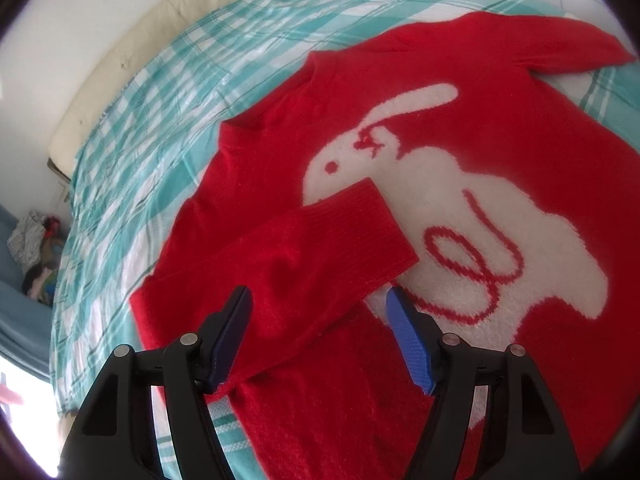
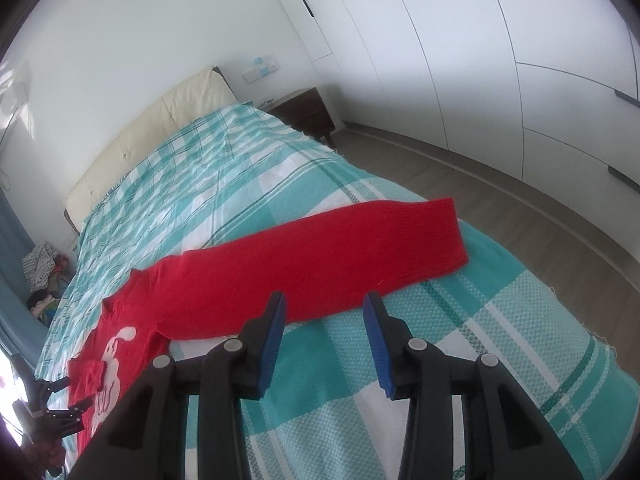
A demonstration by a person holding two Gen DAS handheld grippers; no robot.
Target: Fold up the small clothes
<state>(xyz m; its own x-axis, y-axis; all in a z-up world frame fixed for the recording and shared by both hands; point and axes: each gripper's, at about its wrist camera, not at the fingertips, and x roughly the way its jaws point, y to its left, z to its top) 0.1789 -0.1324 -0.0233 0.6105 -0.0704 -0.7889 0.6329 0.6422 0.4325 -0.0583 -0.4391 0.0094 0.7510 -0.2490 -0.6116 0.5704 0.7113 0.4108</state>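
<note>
A fuzzy red knitted sweater (image 1: 460, 80) with a large white rabbit design (image 1: 460, 208) on its front lies flat on a bed covered by a teal-and-white checked blanket (image 1: 160, 128). In the left wrist view, one red sleeve (image 1: 320, 248) is folded inward across the sweater's chest, its ribbed cuff resting on the rabbit's head. The left gripper (image 1: 320, 300), black with blue pads, hovers just above that folded sleeve with its jaws spread apart and nothing clamped between them. In the right wrist view, the other red sleeve (image 2: 320, 260) stretches out straight toward the blanket's side edge, its cuff near that edge. The right gripper (image 2: 325, 300), also black with blue pads, sits just above the blanket beside this sleeve, jaws partly parted and empty. A cream padded headboard (image 2: 160, 128) stands at the far end of the bed, with a dark wooden nightstand (image 2: 304, 112) beside it and white wardrobe doors (image 2: 500, 60) along the wall. A heap of mixed clothes (image 1: 36, 248) lies on the floor beside the bed's far side.
</note>
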